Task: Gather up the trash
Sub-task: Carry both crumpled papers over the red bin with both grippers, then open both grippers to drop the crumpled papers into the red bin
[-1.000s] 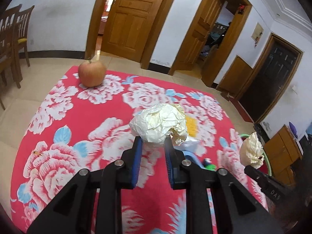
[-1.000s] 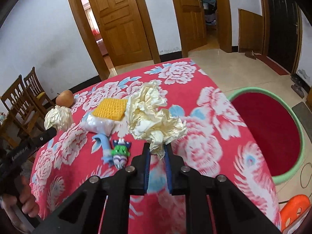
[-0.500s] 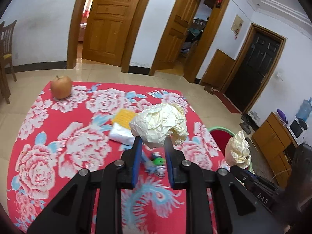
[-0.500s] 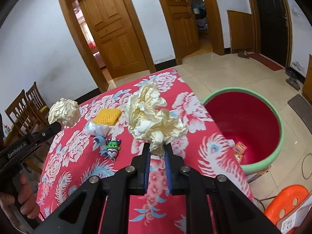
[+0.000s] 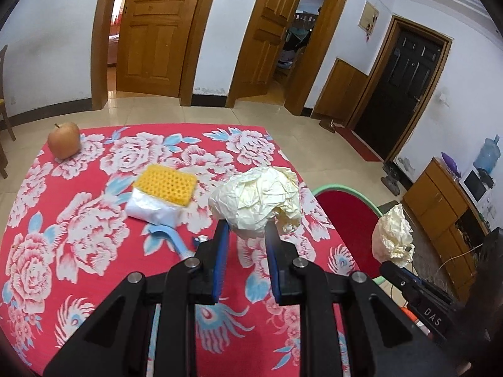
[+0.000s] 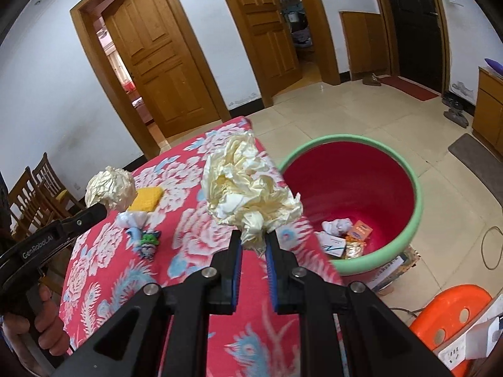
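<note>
Both views now take in the red bin (image 6: 352, 194) with the green rim, which a second ago lay at the edge of view or out of it: I have swung both hand-held grippers from over the middle of the desk (image 5: 94, 220) toward its bin-side edge. The left hand-held gripper (image 5: 246, 229) is clenched on one round paper wad (image 5: 254, 201), held above the desk near that edge. The right hand-held gripper (image 6: 253, 238) is clenched on a looser paper wad (image 6: 248, 185), held over the desk's corner, just beside the bin's rim. I judge the carry nearly done and the drop not yet made. Count: two paper wads, both in grip; one bin, already holding a few scraps; on the desk, one apple (image 5: 63, 140), one yellow sponge (image 5: 166, 183) resting on one white packet (image 5: 151, 209), one blue-handled tool (image 5: 176, 238) and one small green toy (image 6: 150, 239).
</note>
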Action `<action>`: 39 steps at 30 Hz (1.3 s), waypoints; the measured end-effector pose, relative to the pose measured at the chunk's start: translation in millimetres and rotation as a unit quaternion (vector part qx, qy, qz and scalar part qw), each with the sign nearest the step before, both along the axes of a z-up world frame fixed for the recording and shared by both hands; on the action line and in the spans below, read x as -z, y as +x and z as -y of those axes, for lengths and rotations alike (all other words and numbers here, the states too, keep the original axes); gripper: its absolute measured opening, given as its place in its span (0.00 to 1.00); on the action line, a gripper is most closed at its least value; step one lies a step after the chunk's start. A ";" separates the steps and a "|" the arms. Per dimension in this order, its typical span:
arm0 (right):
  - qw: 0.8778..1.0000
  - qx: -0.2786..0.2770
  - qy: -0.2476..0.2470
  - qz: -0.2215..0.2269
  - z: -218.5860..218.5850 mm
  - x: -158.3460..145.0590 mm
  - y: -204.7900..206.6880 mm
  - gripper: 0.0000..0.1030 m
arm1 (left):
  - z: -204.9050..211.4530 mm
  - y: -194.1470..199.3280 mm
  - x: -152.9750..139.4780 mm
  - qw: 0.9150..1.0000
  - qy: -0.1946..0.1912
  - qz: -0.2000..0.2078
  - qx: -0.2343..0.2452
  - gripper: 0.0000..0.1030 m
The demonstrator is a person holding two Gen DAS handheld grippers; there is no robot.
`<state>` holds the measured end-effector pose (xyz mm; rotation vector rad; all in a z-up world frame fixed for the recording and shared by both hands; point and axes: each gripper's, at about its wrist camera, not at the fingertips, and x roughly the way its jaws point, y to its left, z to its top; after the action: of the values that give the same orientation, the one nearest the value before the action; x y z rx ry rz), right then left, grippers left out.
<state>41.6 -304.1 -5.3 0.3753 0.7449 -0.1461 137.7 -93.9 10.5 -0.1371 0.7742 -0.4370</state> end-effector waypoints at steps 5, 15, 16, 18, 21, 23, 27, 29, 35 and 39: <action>1.000 0.029 0.006 -0.010 26.0 10.3 0.8 0.16 | 25.9 3.6 0.7 1.000 0.010 0.002 0.018 0.22; 0.996 0.077 0.032 -0.028 71.3 35.6 1.5 0.22 | 77.1 7.3 6.1 0.998 0.032 -0.001 0.060 0.22; 0.996 0.079 0.035 -0.029 73.3 37.2 1.5 0.23 | 80.7 7.5 6.7 0.997 0.033 0.000 0.063 0.22; 0.995 0.083 0.041 -0.027 77.6 39.1 0.8 0.26 | 87.9 7.6 7.8 0.997 0.038 0.000 0.068 0.22; 0.995 0.089 0.047 -0.023 82.4 40.8 -1.4 0.33 | 97.7 8.4 10.1 0.996 0.044 -0.001 0.074 0.22; 0.994 0.094 0.058 -0.019 87.3 40.6 -3.8 0.34 | 103.5 7.9 12.1 0.996 0.048 -0.002 0.077 0.22; 0.992 0.105 0.064 -0.010 91.7 36.6 -12.0 0.38 | 118.0 8.0 16.3 0.994 0.055 -0.004 0.091 0.22; 0.992 0.109 0.068 -0.006 94.3 34.5 -16.4 0.43 | 125.8 7.3 18.1 0.993 0.053 -0.005 0.101 0.22; 0.990 0.126 0.069 -0.001 100.8 29.5 -27.4 0.51 | 149.7 7.0 27.8 0.991 0.053 -0.005 0.123 0.22; 0.988 0.137 0.071 0.003 106.6 28.8 -33.8 0.53 | 164.7 11.9 35.8 0.989 0.059 -0.012 0.133 0.22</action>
<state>7.8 -410.6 -34.1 0.6133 0.6977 -0.3513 149.6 -258.6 -25.3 0.0734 0.8431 -0.6405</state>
